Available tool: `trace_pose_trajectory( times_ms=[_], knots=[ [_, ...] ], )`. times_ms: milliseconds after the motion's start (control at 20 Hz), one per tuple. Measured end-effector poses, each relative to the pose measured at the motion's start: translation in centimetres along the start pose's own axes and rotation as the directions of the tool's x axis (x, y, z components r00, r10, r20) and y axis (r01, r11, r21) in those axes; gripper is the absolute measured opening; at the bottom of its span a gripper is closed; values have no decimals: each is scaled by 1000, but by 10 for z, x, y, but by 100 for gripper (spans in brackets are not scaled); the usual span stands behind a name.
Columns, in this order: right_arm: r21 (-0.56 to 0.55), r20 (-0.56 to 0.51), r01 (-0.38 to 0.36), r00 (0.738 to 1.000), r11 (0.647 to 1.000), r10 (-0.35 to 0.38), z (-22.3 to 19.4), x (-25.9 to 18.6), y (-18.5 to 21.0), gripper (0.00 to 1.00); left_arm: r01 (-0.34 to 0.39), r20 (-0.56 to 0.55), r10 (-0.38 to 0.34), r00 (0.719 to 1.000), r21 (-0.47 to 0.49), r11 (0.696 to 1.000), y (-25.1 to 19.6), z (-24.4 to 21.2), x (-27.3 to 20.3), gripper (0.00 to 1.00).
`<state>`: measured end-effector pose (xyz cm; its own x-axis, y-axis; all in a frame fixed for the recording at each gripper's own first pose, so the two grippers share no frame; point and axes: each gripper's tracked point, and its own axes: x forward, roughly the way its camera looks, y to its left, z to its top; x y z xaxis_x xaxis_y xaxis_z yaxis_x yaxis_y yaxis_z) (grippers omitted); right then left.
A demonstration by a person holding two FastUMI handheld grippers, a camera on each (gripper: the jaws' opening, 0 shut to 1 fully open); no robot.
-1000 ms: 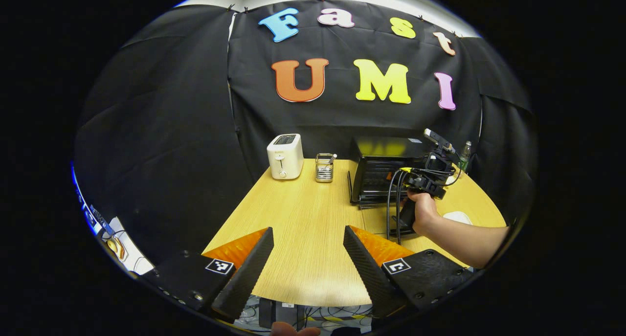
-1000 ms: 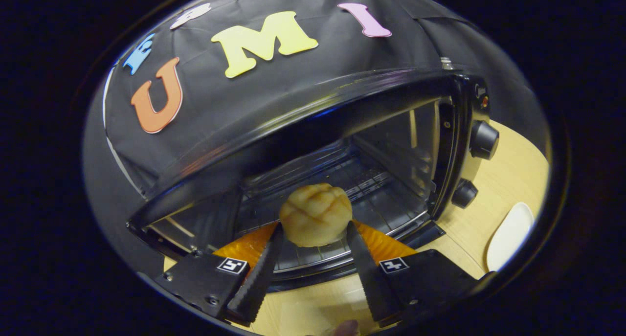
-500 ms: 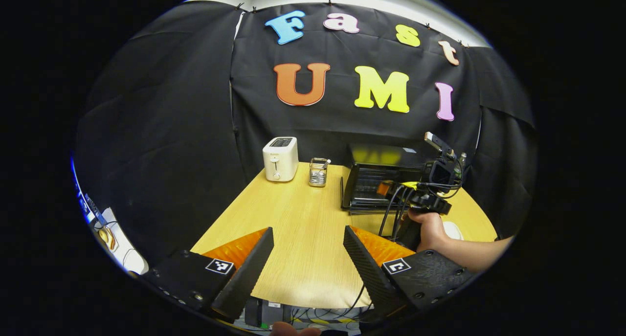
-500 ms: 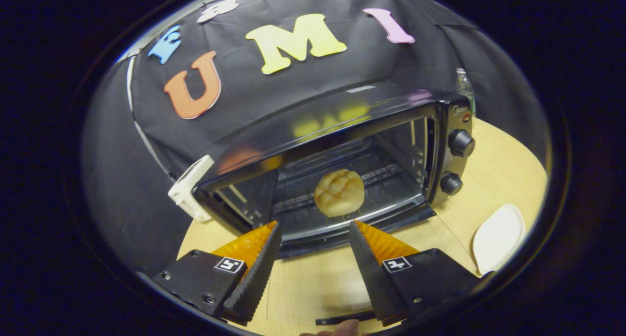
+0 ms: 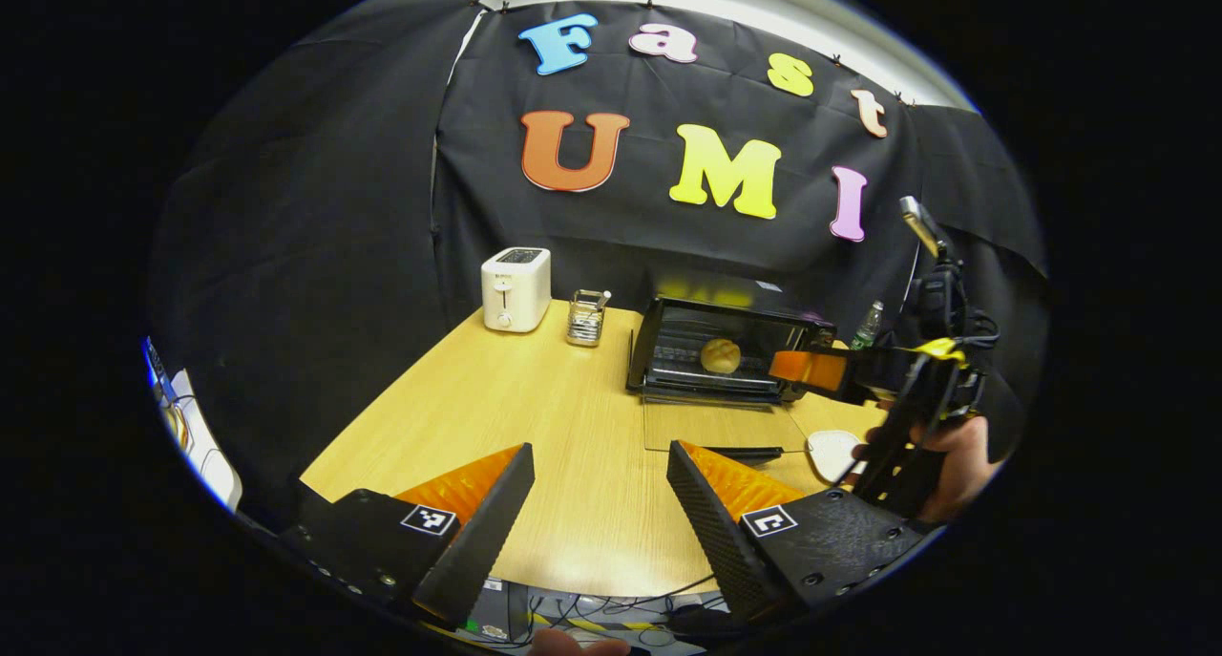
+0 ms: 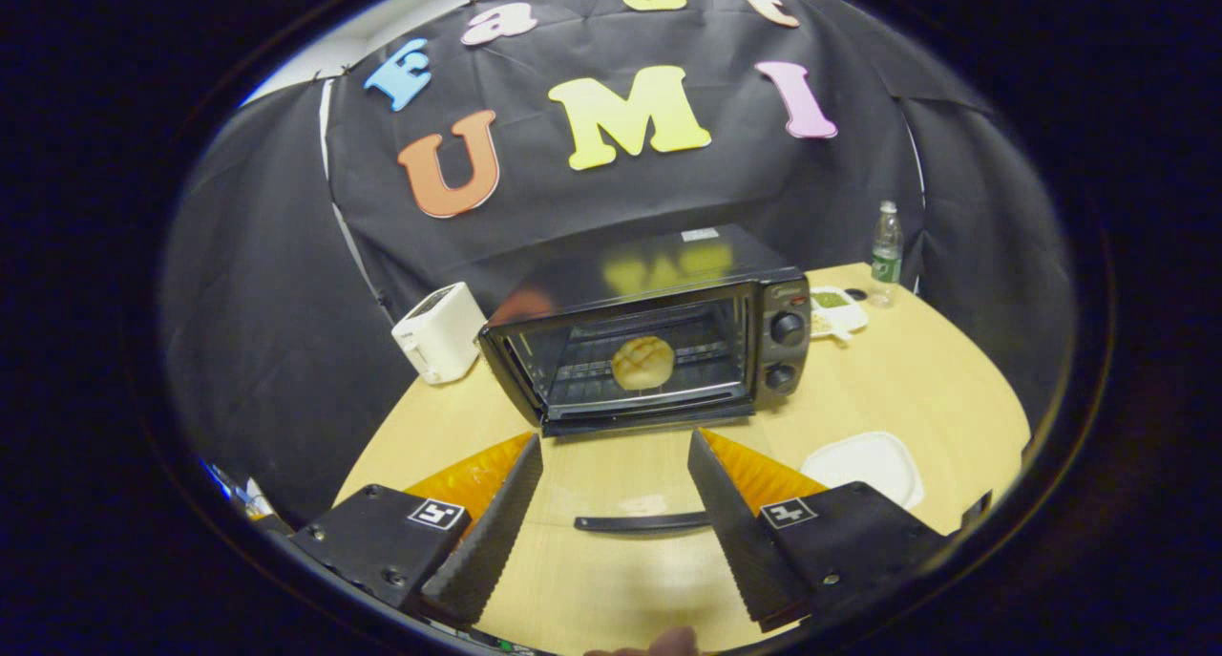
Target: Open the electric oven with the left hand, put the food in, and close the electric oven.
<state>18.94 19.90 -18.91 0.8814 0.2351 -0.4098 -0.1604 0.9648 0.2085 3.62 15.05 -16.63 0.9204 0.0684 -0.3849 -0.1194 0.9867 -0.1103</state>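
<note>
My left tool point(image 5: 600, 503) hovers over the near edge of the worktop point(image 5: 535, 417) with its fingers spread wide and nothing between them. My right tool point(image 6: 616, 503) is also spread and empty, facing the electric oven point(image 6: 659, 341) from a little way back.

The oven door point(image 6: 630, 503) is folded down flat toward me. Its glass is so clear that I mostly see the wood through it, and only the dark handle bar point(image 6: 640, 521) marks its front edge. The bread bun point(image 6: 642, 363) sits on the wire rack inside the oven, about mid-width. From my left view the bun point(image 5: 720, 355) is small but plain to see in the open cavity.

In that left view my right tool point(image 5: 811, 370) shows side-on at the right, and my hand point(image 5: 959, 455) holding it is partly cut off at the edge. I cannot tell its finger gap from there.

A white plate point(image 6: 864, 465) lies right of the door. A white toaster point(image 6: 439, 331) is half hidden behind the oven's left side. A bottle point(image 6: 886, 252) stands far right, by a tray point(image 6: 835, 312) whose contents I cannot make out.
</note>
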Motion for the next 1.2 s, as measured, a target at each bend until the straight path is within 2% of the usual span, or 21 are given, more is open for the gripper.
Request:
trace_pose_trajectory(
  times_ms=[300,600,800,1000,1200],
  knots=[
    [-134,22,17,1000,991,-14,-5,-54,-33,96,40,6,-40,999,9,999,-28,-2,10,93],
    [-166,10,2,1000,986,0,-11,-87,-57,97,102,-78,-101,992,15,995,-69,-30,34,93],
    [-163,31,71,997,984,-67,0,-105,-96,97,146,-189,-139,972,19,989,-106,-69,65,93],
    [-121,18,170,986,978,-169,4,-120,-145,97,174,-254,-157,954,46,984,-143,-104,115,93],
    [-118,3,239,971,964,-241,9,-134,-187,97,186,-316,-163,935,45,982,-165,-137,156,93]
  ],
)
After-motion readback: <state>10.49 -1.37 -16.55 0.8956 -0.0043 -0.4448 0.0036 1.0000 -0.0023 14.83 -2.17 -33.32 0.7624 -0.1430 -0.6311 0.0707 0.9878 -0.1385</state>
